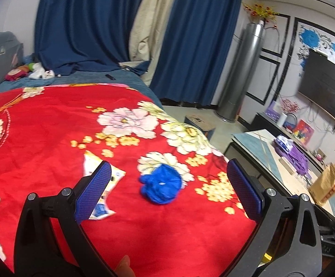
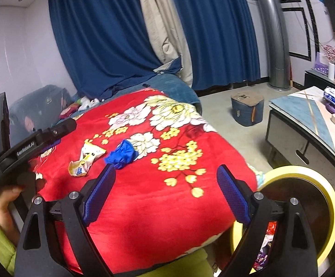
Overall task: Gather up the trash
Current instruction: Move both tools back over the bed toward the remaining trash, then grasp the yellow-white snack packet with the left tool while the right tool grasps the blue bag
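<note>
Red blanket (image 1: 52, 120), wrapper (image 1: 112, 177) half hidden behind left gripper (image 1: 167, 180)

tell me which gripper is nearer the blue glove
Left. The left gripper hangs open just above the blue glove on the blanket; the right gripper sits farther back, also open.

Hidden, cropped and unreadable parts

In the left wrist view a blue finger (image 1: 93, 191) covers the middle of the snack wrapper (image 1: 117, 175), whose print is too blurred to read. In the right wrist view the yellow-rimmed trash bin (image 2: 305, 173) is partly behind the right finger (image 2: 233, 194) and the red blanket (image 2: 158, 198); its contents show only as blurred scraps. Small items on the bench (image 1: 255, 143) are too small to name.
</note>
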A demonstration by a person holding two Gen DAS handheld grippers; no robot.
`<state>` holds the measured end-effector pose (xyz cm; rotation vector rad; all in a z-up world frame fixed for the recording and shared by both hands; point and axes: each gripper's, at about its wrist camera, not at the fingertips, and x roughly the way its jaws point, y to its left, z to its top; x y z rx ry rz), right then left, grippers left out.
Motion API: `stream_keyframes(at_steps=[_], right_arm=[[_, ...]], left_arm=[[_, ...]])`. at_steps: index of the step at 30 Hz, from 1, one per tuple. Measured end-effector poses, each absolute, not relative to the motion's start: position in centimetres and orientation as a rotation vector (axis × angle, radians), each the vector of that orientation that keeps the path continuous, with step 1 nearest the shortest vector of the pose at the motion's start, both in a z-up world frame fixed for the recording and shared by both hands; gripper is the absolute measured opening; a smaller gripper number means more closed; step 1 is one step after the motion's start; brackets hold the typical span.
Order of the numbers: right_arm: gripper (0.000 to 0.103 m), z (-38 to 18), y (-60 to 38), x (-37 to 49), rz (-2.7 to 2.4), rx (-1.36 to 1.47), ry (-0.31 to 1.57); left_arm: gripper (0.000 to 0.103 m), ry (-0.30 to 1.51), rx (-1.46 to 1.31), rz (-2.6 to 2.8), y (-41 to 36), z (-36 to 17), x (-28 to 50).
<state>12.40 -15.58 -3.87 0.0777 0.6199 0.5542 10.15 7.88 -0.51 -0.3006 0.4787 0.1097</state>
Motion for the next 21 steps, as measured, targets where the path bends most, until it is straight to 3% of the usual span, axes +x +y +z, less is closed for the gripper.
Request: stream_keyframes(at_steps=[14,21], right_arm=[[0.085,-5.5,-9.0,15.2,0.668,0.045,0.703],[0.058,-7.6,-5.9,17.4,0.722,0.062,0.807]], left_arm=[[0.092,0.537,-0.435,0.225,15.6,-3.0,9.9],[0.088,0.594,-0.513,0.206,17.7,-5.4,10.6]])
